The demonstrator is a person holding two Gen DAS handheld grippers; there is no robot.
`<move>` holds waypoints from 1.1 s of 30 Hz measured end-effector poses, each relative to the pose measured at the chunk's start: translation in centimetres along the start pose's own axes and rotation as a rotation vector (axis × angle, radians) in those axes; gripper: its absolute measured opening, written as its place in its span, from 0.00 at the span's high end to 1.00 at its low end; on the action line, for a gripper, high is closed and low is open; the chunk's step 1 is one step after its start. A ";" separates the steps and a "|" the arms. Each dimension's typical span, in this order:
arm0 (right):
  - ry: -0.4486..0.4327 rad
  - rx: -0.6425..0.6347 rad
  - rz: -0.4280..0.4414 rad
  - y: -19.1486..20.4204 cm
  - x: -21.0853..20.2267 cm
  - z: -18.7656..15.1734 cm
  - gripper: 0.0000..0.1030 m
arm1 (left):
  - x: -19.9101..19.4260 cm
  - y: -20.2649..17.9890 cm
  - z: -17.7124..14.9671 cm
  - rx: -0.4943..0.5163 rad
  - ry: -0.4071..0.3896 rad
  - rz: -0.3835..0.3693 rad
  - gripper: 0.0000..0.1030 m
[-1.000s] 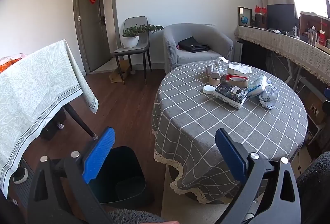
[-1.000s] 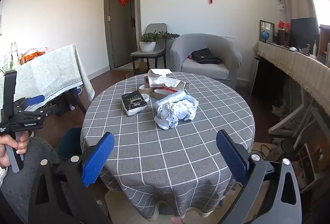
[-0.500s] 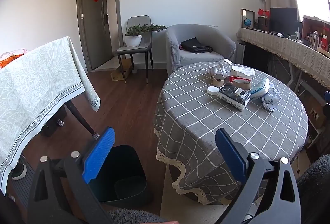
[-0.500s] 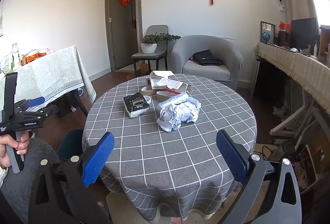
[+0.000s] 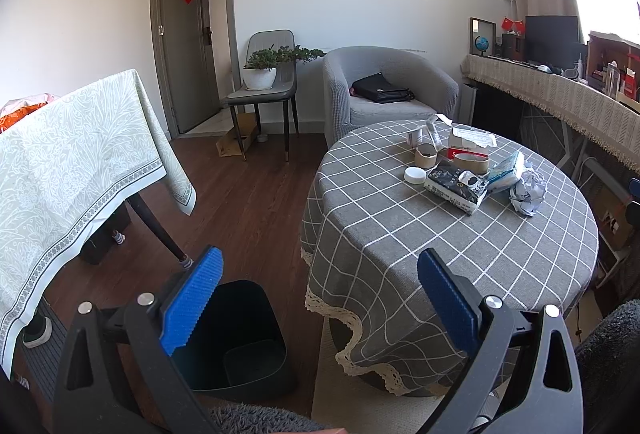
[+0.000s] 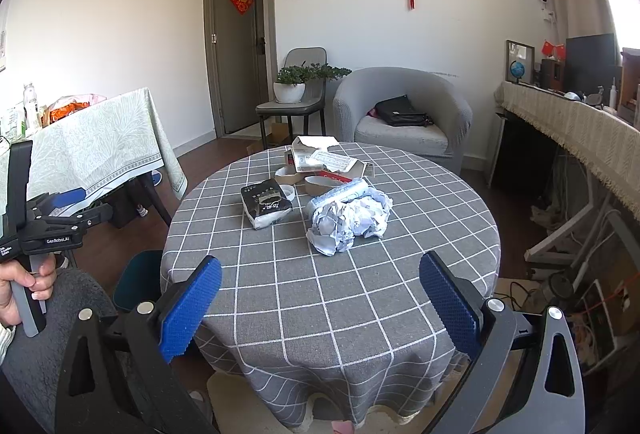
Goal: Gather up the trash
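Bin [image 5: 240, 334] sits low on the floor just below the left gripper [image 5: 316, 298], whose jaws gape wide and hold nothing. Ahead and to that tool's right, the crumpled paper [image 6: 348, 220] lies on the round table [image 6: 360, 314], squarely in front of the right gripper [image 6: 320, 308], likewise wide and empty. I judge the right hand nearer; the wad has no clear long axis.

My left tool [image 5: 316, 298] hangs wide open above the dark plastic bin [image 5: 240, 338], beside the grey-checked round surface [image 5: 440, 234] carrying crumpled white paper [image 5: 528, 192].
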State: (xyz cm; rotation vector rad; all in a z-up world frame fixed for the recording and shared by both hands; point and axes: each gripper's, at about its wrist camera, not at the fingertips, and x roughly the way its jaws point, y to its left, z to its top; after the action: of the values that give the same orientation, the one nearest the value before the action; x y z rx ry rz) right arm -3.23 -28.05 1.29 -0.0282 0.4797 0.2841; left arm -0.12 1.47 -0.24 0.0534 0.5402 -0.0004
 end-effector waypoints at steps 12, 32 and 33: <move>0.000 0.002 0.001 0.0 0.1 -0.1 0.03 | 0.0 0.0 0.0 0.001 0.000 -0.001 0.03; 0.003 0.003 -0.001 0.2 0.2 -0.2 0.03 | 0.0 0.0 0.0 0.002 0.000 -0.001 0.03; 0.003 0.003 -0.001 0.2 0.3 -0.2 0.03 | 0.0 0.1 0.0 0.002 0.001 -0.001 0.03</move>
State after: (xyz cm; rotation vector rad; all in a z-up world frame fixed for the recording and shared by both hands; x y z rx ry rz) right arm -3.13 -27.86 1.02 -0.0255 0.4832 0.2826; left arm -0.14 1.53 -0.26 0.0555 0.5409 -0.0019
